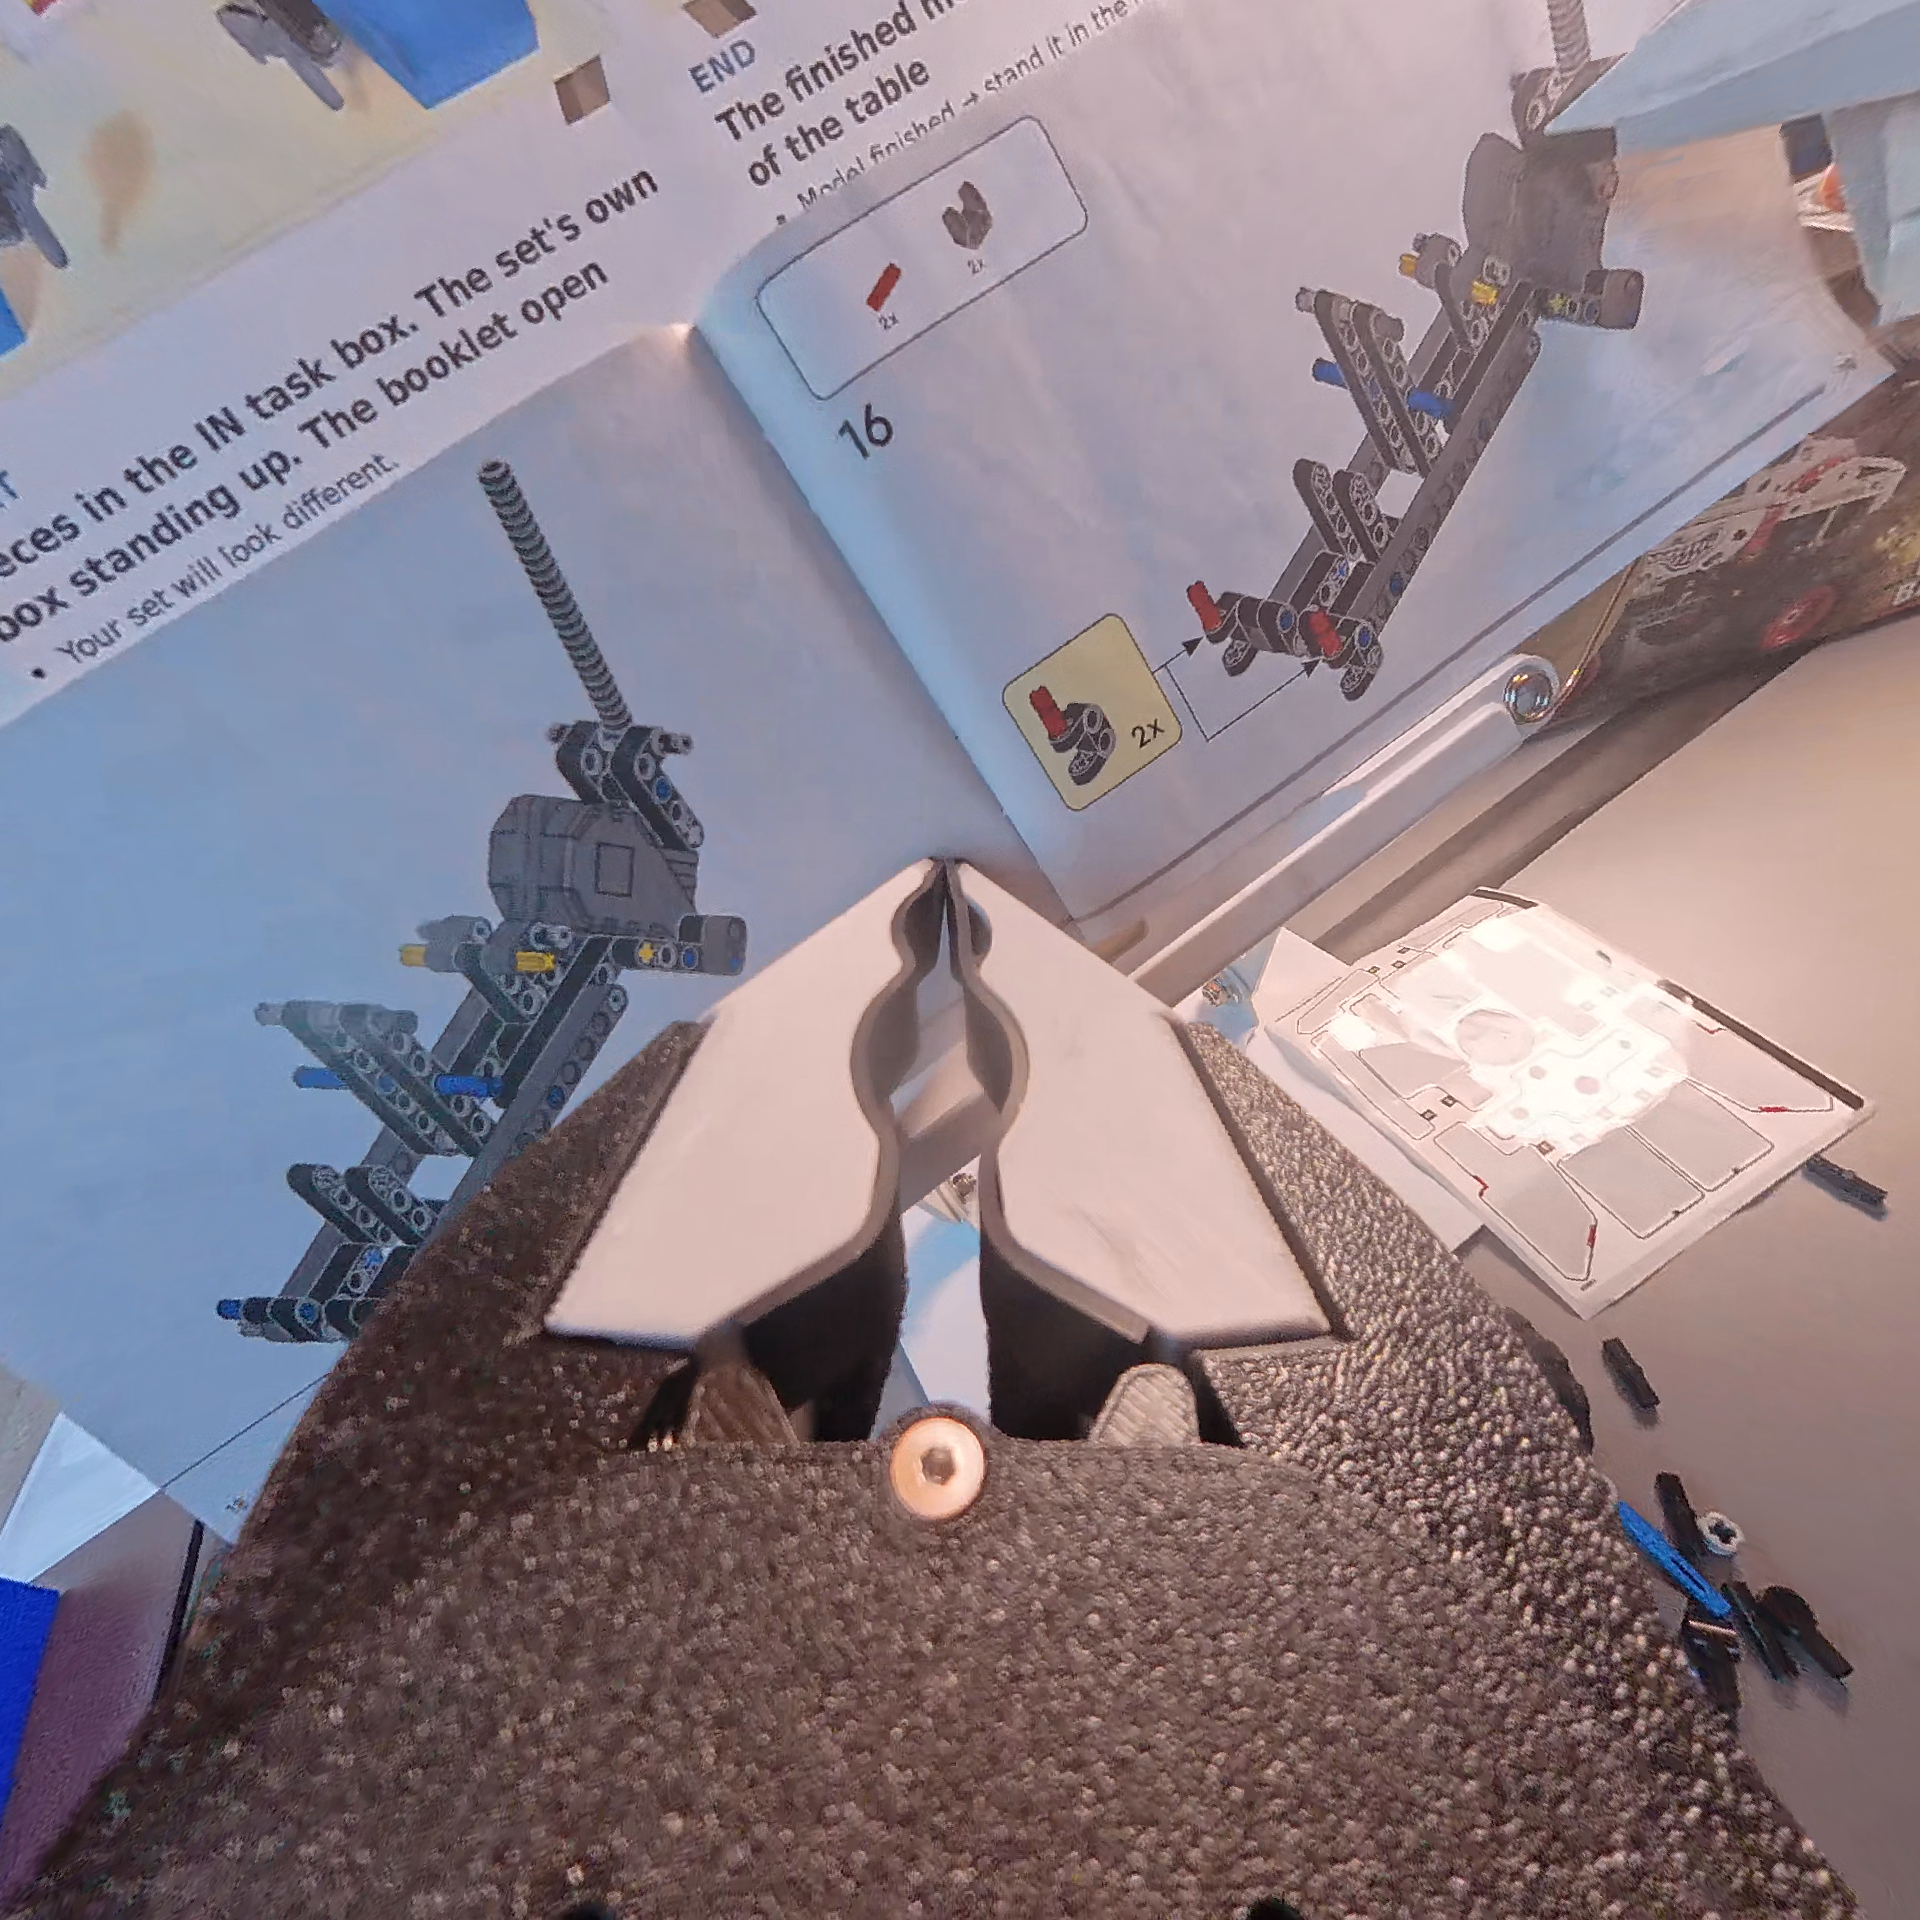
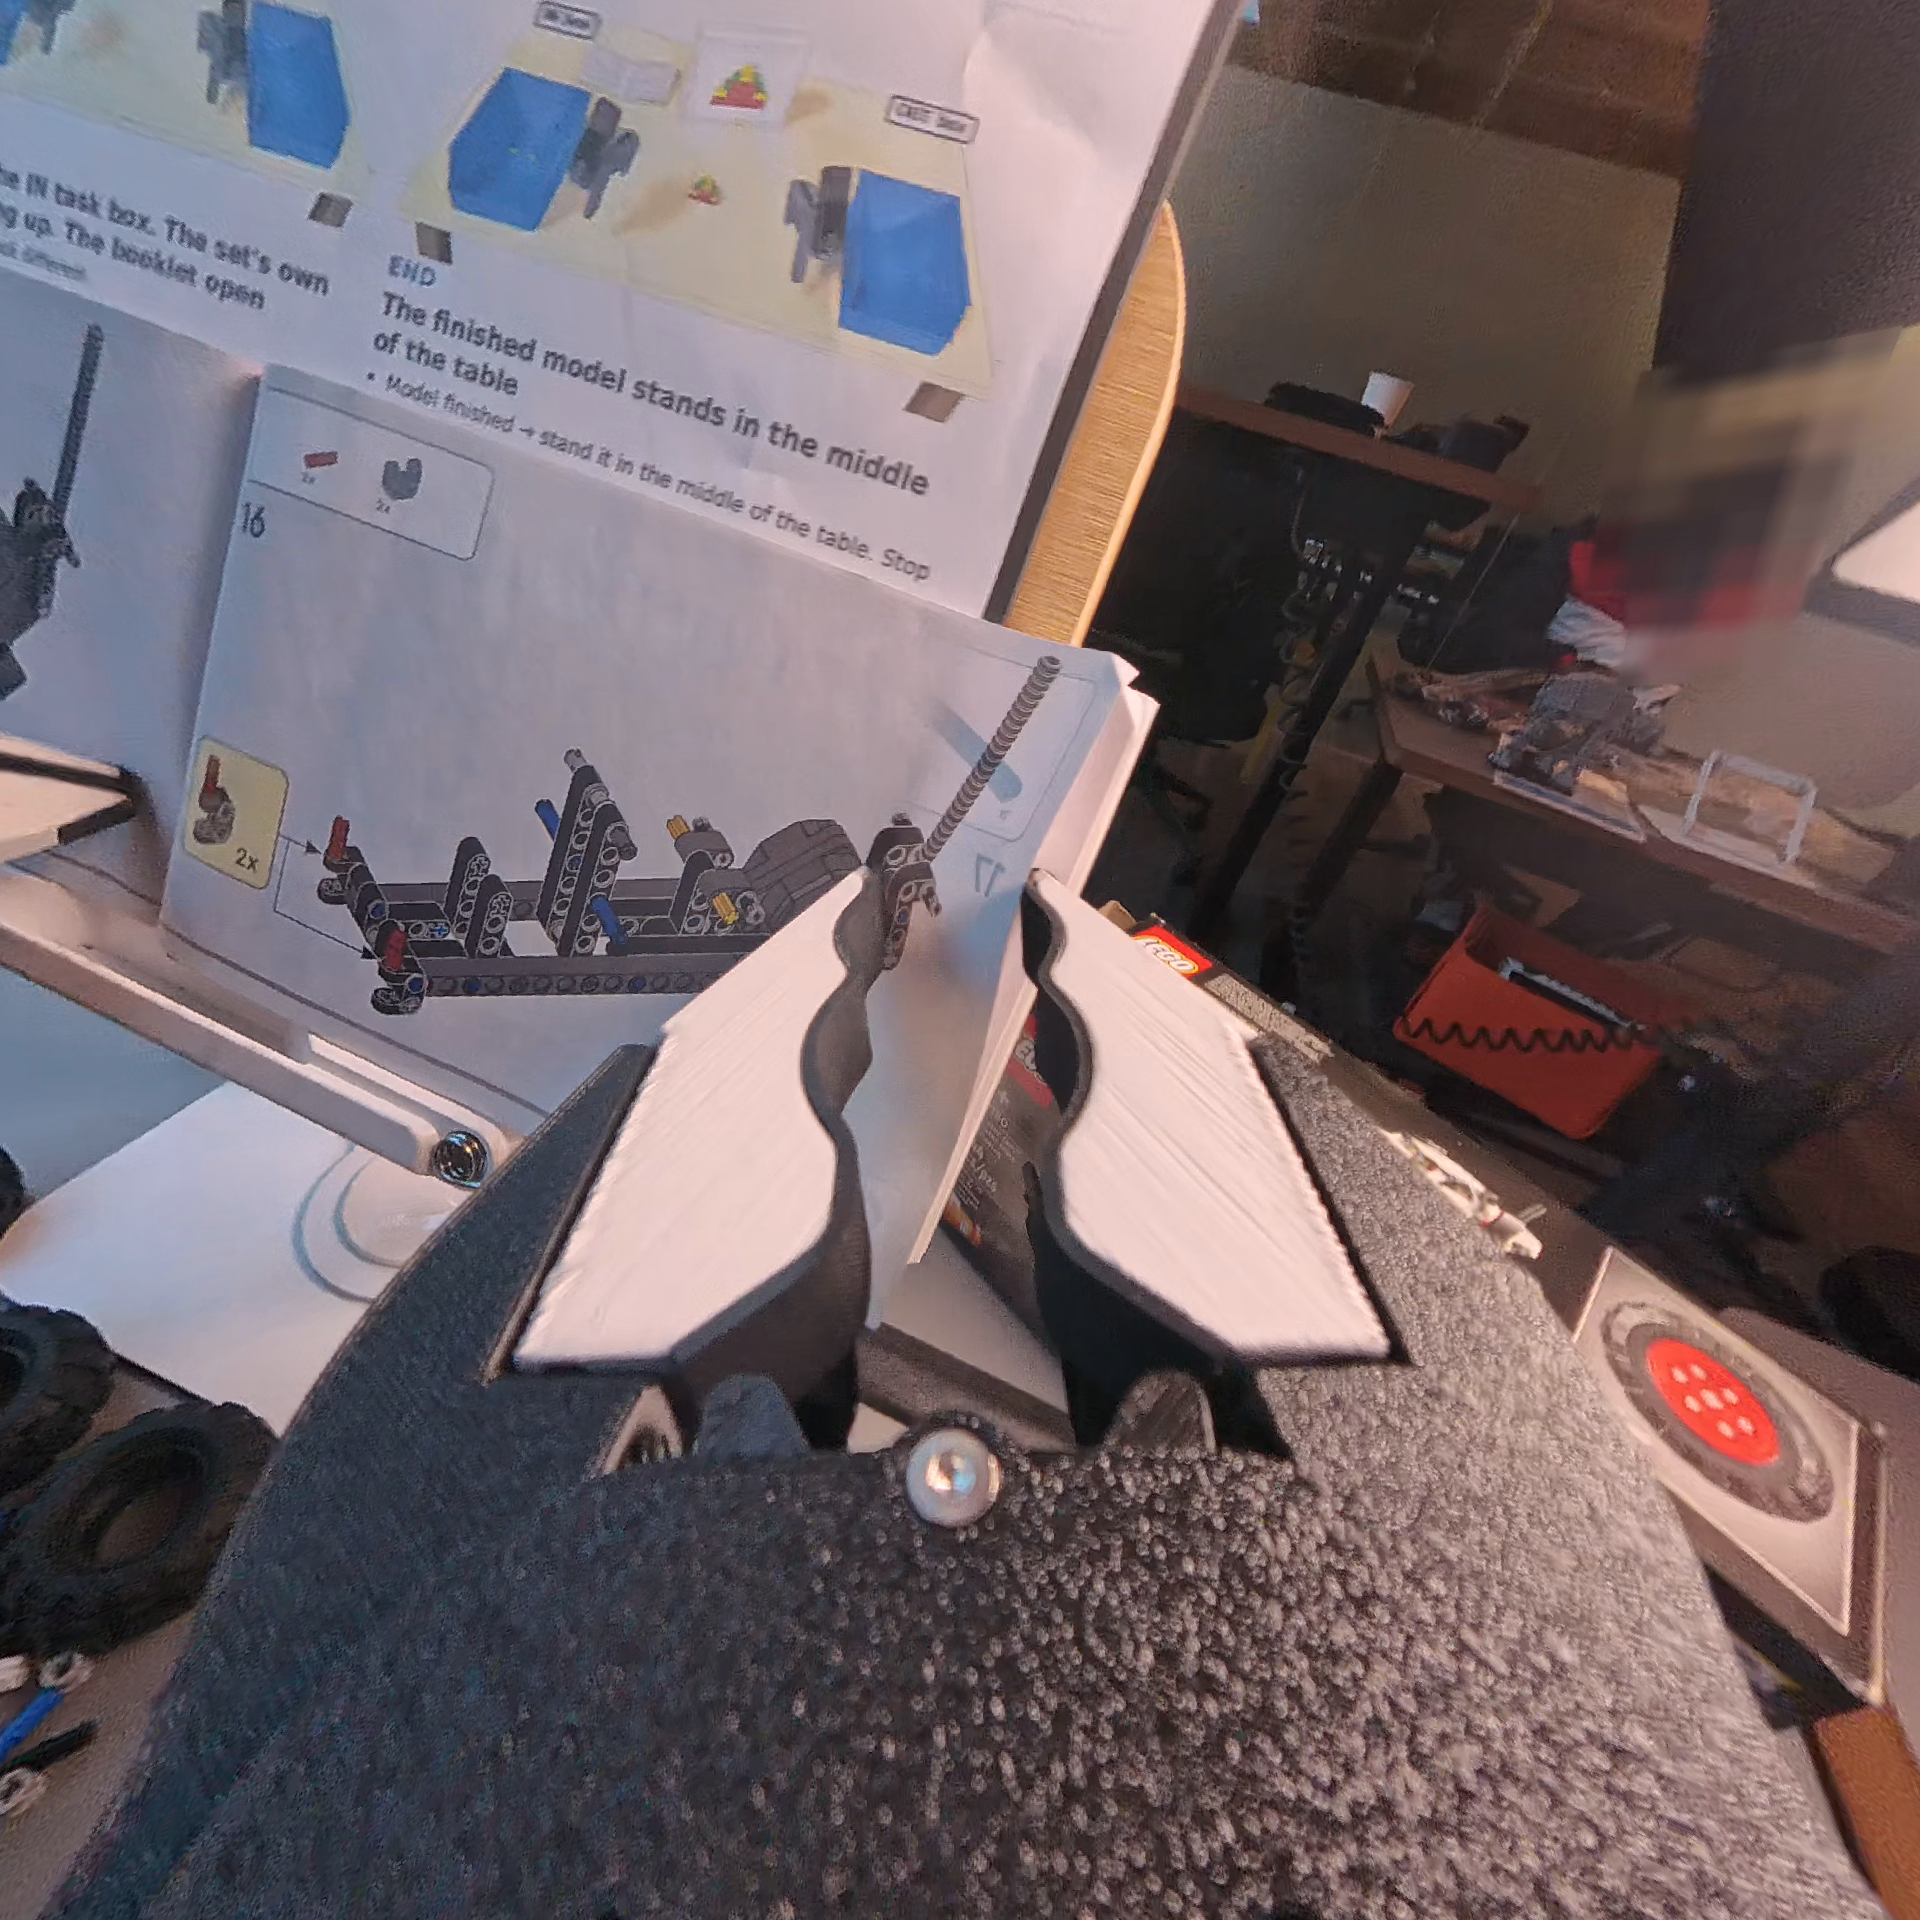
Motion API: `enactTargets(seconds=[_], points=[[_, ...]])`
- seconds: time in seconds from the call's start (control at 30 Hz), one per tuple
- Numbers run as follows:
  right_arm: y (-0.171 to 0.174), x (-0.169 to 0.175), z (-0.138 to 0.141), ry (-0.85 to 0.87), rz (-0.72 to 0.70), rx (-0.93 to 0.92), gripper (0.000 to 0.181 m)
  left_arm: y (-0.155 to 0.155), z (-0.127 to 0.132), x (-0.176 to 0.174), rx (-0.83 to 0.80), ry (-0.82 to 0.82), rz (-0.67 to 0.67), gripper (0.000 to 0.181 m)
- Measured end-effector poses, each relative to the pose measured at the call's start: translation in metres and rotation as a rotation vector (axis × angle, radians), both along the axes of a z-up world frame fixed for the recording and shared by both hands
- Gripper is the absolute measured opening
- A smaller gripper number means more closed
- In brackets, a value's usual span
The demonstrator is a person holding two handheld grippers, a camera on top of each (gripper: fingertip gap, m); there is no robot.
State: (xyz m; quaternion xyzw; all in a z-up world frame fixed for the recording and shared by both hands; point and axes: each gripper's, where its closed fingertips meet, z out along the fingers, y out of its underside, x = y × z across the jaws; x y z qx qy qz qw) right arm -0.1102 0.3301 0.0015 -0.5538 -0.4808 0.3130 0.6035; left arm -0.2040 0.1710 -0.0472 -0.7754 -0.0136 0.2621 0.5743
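Closest, left hand-held gripper: jaws pressed together, tips meeting at the lower edge of the open booklet. Nothing shows between them, though a pinched page cannot be ruled out.
Right hand-held gripper: jaws spread, with the loose outer edge of the booklet's right-hand pages standing in the gap. Neither finger visibly clamps them.
Loose parts: small black and blue pins lie on the bench to the left gripper's right. Black tyres sit at the left of the right wrist view.
Sticker sheet: flat on the bench, just beside the stand.
Booklet: propped open on a white stand.
Booklet handling: the pages look thin, light and floppy, so they probably crease or tear easily. The free outer edge seems the safest hold.
Set box: dark, lying right of the booklet.
Printed sheet: upright behind the booklet.
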Motion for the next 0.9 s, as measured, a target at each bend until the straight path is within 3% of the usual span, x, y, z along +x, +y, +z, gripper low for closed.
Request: enactTargets(seconds=[0.1,0.2,0.3,0.37,0.53,0.67,0.9], points=[[0.008,0.024,0.004,0.087,-0.076,-0.065,0.034,-0.001,0.000,0.001,0.006,-0.006,0.000,0.000],[-0.013,0.050,0.007,0.160,-0.108,0.047,0.036,-0.001,-0.001,0.001,-0.003,0.011,0.007,0.000],[-0.054,0.045,-0.012,0.104,-0.067,0.232,0.024,0.001,-0.001,0.002,-0.019,0.031,0.022,0.001],[-0.065,0.030,-0.029,0.040,-0.065,0.260,0.022,0.002,-0.001,0.003,-0.020,0.030,0.032,0.001],[-0.057,0.006,-0.055,-0.040,-0.163,0.244,0.037,0.001,-0.002,0.002,-0.009,0.034,0.037,0.000],[-0.047,0.015,-0.059,-0.072,-0.248,0.312,0.040,-0.001,-0.003,0.002,-0.018,0.059,0.029,0.000],[-0.019,0.032,-0.080,-0.219,-0.240,0.163,0.050,-0.001,-0.003,0.001,-0.016,0.040,0.027,0.000]])
